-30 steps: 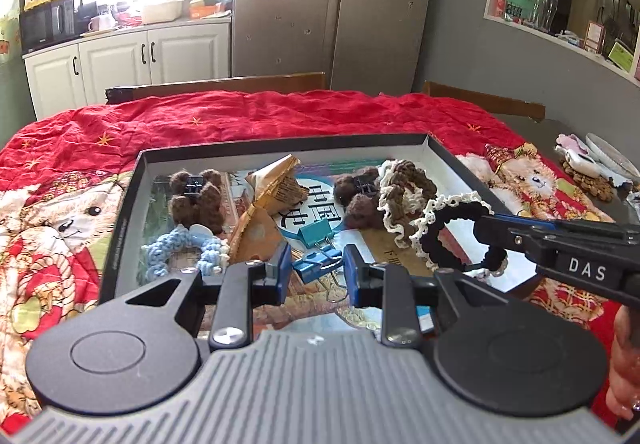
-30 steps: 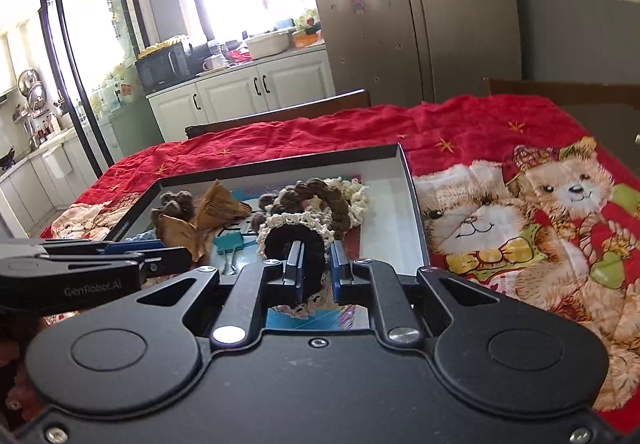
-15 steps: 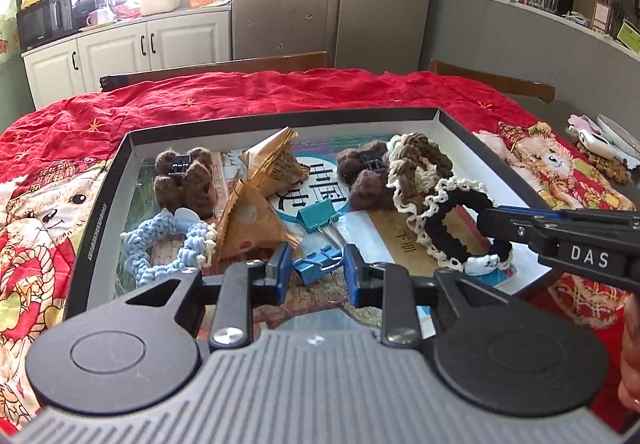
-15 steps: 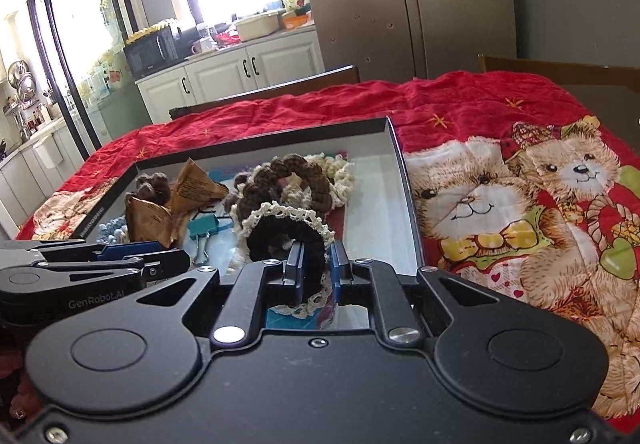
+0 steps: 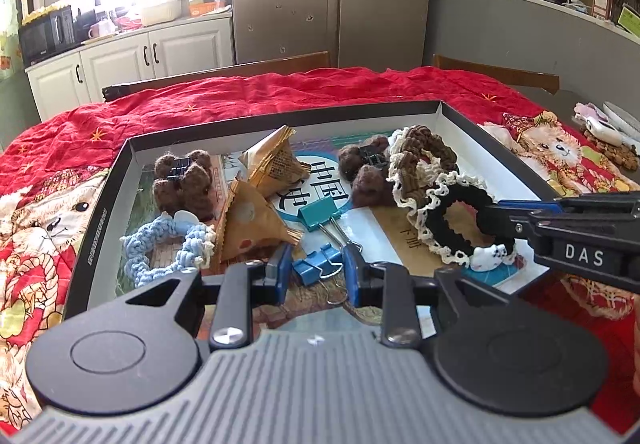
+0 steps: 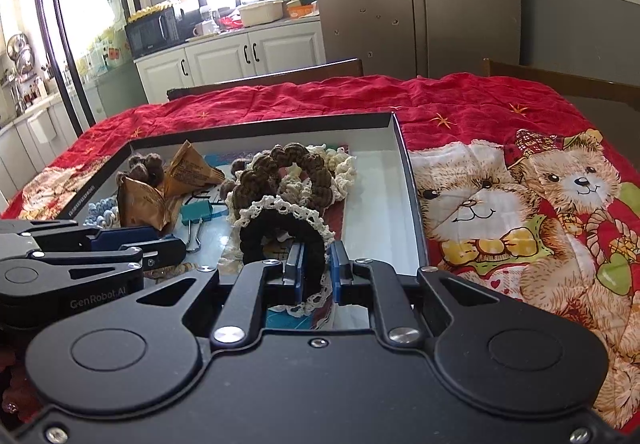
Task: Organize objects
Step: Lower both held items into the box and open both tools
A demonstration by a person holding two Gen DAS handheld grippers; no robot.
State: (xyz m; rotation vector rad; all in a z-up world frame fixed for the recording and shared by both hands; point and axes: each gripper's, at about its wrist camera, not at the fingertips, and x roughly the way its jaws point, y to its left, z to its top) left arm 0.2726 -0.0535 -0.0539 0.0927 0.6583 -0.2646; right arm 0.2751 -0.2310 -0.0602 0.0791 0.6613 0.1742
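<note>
Your right gripper point(image 6: 316, 270) is clamped on the near edge of the black scrunchie point(image 6: 280, 234), the one with the cream lace trim, and it sits in the near right part of the tray point(image 6: 408, 180), touching the brown scrunchie point(image 6: 288, 172) behind it. Your left gripper point(image 5: 316, 270) is open with nothing in it, its jaws either side of the small blue binder clip point(image 5: 318, 264) near the front of the tray.

My guess is you're about to pull the black scrunchie out. You've only got a bit of the band, and it's soft, so lift slowly and straight up so the lace doesn't drag the brown one along. If it snags, give it a tiny wiggle instead of yanking. Watch the little white charm point(image 5: 490, 256) on the near side, it could catch on the tray wall.

With the left one, go for the clip body, not the wire handles, those will probably slip. The teal clip point(image 5: 320, 210) is just behind it, so close gently and don't shove it into the paper packets point(image 5: 252, 222)
</note>
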